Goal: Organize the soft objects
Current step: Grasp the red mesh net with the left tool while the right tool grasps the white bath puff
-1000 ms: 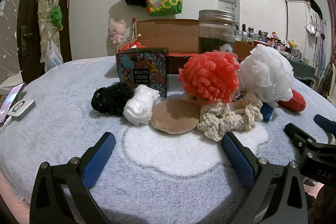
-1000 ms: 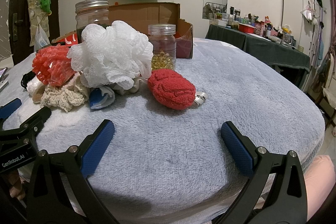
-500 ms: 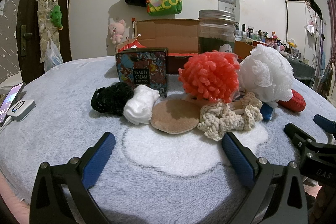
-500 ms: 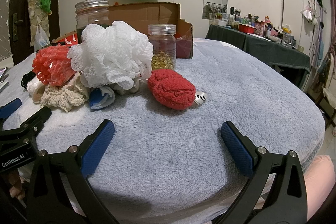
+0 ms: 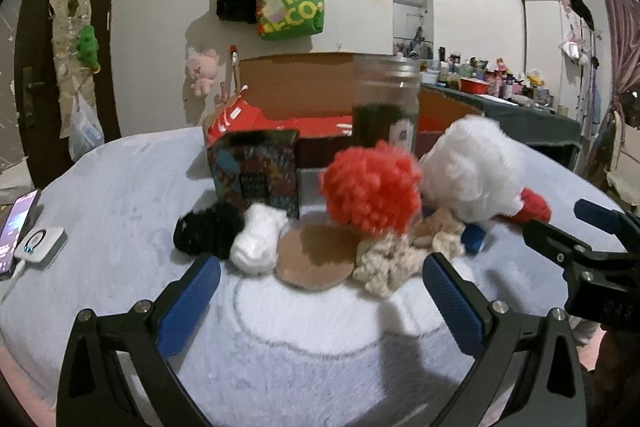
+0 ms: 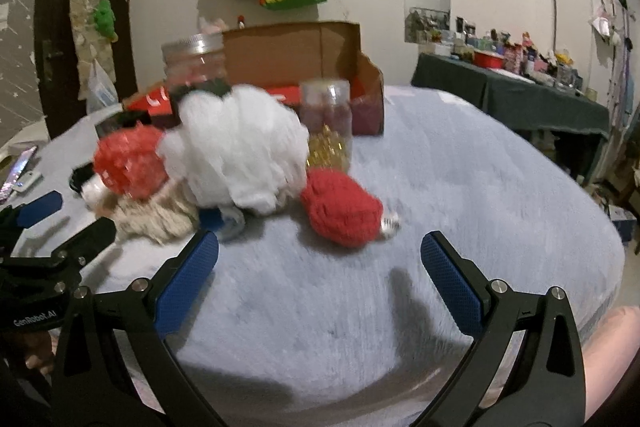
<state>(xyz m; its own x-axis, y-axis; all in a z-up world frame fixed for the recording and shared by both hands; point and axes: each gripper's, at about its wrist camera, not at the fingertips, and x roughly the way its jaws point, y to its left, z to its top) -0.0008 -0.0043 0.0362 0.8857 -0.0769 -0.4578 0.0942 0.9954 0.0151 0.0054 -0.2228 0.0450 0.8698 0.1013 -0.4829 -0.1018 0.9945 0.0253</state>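
A pile of soft things lies on the grey plush cover: a black fluffy scrunchie (image 5: 208, 233), a white one (image 5: 258, 243), a round tan pad (image 5: 316, 259), a cream crochet piece (image 5: 394, 261), an orange-red pom (image 5: 372, 189), a white mesh puff (image 5: 474, 173) and a red knit piece (image 6: 340, 207). My left gripper (image 5: 320, 301) is open and empty, just short of the tan pad. My right gripper (image 6: 318, 277) is open and empty, just short of the red knit piece.
An open cardboard box (image 5: 304, 95) stands behind the pile, with a patterned cream box (image 5: 258, 173), a large glass jar (image 5: 386, 103) and a small jar of yellow beads (image 6: 326, 125). A phone and white charger (image 5: 38, 243) lie far left. The bed edge (image 6: 600, 291) is on the right.
Both grippers have moved forward toward the pile and lifted a little; both views are blurred by the motion. Both stay open. The objects have not moved.
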